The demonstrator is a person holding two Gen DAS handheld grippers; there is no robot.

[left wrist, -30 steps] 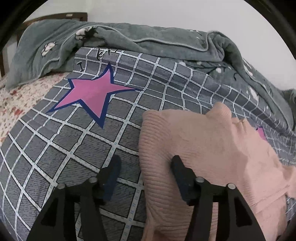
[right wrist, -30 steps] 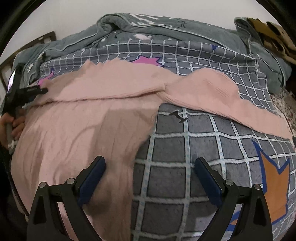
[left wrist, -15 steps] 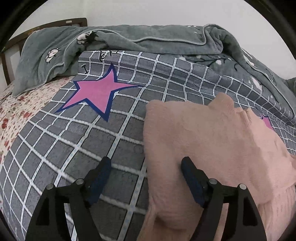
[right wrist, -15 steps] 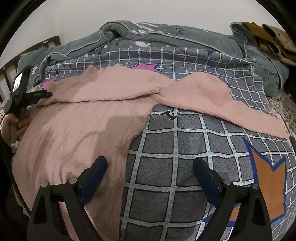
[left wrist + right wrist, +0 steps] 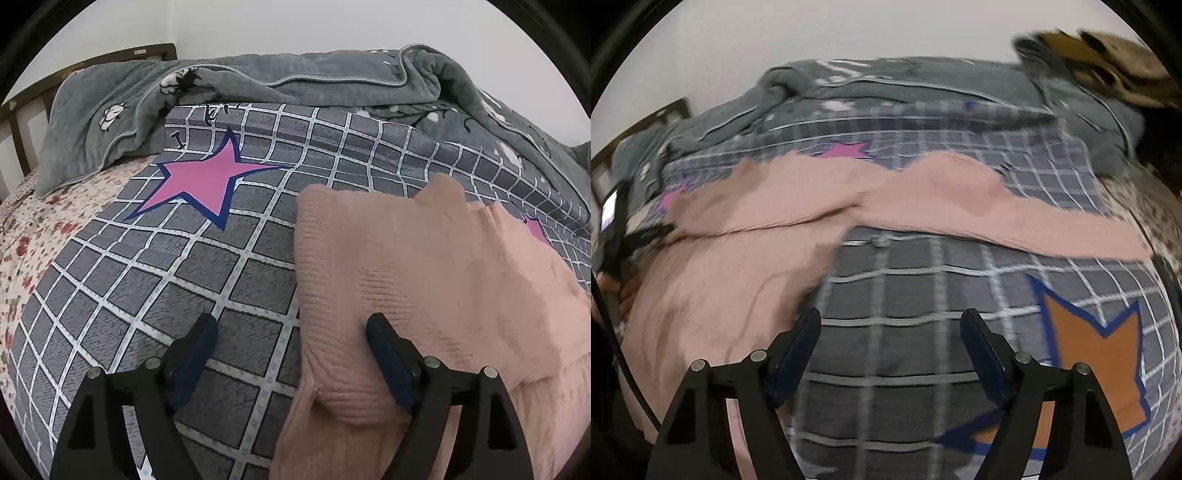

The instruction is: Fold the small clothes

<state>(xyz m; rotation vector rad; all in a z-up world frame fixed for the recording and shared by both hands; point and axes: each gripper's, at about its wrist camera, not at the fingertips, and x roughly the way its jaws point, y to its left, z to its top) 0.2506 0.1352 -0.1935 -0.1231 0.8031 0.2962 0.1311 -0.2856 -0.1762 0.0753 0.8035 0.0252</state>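
- The pink knit top lies spread on the checked quilt of the bed, one sleeve already laid across the body and the other sleeve running out long toward the right side.
- The left claw hangs wide over the garment's left edge: its right finger sits above the folded sleeve, its left finger above bare quilt, nothing held.
- The right claw is also wide and empty, over quilt just right of the body's edge; the outstretched sleeve lies ahead of it and to its right, its long axis crosswise to the fingers.
- Judging from this, the right claw is the nearer one for that sleeve.
- Writing: dark letters are printed on the quilt near the pink star, perhaps an "I", but too small to read; the right view is blurred.
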